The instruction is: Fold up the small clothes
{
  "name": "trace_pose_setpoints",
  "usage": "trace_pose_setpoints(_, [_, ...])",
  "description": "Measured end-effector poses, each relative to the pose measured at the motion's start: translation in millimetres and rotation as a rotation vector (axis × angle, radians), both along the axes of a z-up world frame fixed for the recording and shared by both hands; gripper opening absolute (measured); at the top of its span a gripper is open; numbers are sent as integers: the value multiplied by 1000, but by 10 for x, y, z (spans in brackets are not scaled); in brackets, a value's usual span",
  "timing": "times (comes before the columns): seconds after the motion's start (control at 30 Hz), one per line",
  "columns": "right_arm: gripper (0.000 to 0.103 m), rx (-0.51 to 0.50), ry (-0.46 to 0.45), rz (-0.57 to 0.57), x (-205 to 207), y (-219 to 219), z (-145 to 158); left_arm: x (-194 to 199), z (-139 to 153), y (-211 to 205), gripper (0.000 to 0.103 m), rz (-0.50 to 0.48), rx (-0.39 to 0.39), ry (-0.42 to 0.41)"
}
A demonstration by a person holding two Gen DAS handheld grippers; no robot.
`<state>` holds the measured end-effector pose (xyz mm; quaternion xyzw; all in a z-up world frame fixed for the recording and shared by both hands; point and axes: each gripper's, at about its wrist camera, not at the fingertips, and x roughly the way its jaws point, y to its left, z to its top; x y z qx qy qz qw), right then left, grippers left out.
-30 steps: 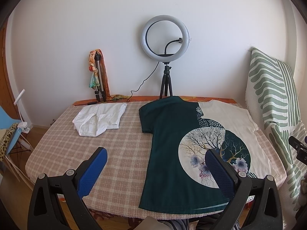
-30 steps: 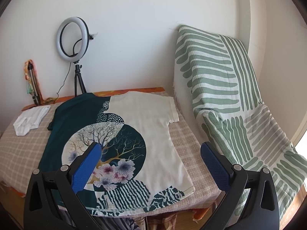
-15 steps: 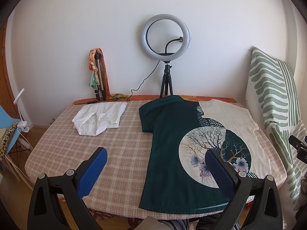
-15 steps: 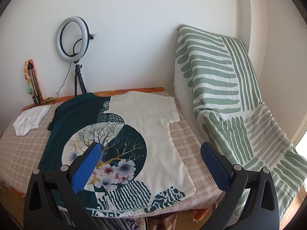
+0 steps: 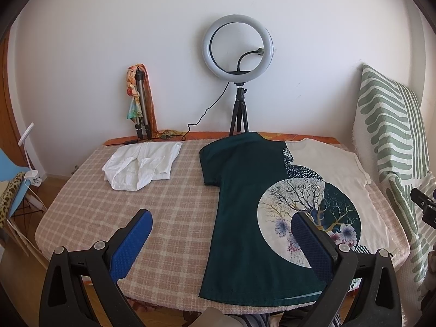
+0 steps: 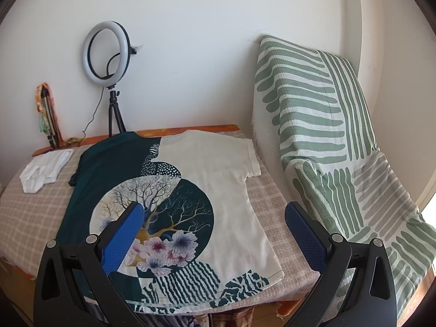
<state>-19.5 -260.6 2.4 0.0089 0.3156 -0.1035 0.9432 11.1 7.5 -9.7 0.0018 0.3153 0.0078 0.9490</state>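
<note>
No readable brand, label or writing is being shown on anything in either view. At the far left of the left wrist view, a pale blue chair [image 5: 12, 188] is being seen beside the table covered with a pink-and-cream checked cloth [image 5: 169, 218]. A crumpled white garment [image 5: 141, 163] is being kept near the table's back left edge, well apart from the dark-green and cream T-shirt with a round tree-and-flower print [image 5: 272, 190], which is being laid flat on the table's right half, its hem reaching the near edge. Behind them, a folded tripod draped with an orange scarf [image 5: 140, 103] and a white ring light on a small black tripod [image 5: 237, 46] are being stood against the wall. The left gripper [image 5: 222, 237] is being held spread wide above open cloth and the shirt's left side. The right gripper [image 6: 214, 231] is likewise being held spread, empty, over the shirt's right side. A green-and-white striped blanket [image 6: 327, 136] is being draped just beside the table's right edge.
</note>
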Motion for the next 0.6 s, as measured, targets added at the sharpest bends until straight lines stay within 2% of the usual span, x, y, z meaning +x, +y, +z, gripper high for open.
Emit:
trace_pose_setpoints(0.3, [102,1,7,29,186,112,-37,133,-95,107,103,22,-1,28])
trace_pose_setpoints(0.6, [102,-4,16,89,550,388,-90,284,-271,318,103,53,-13,85])
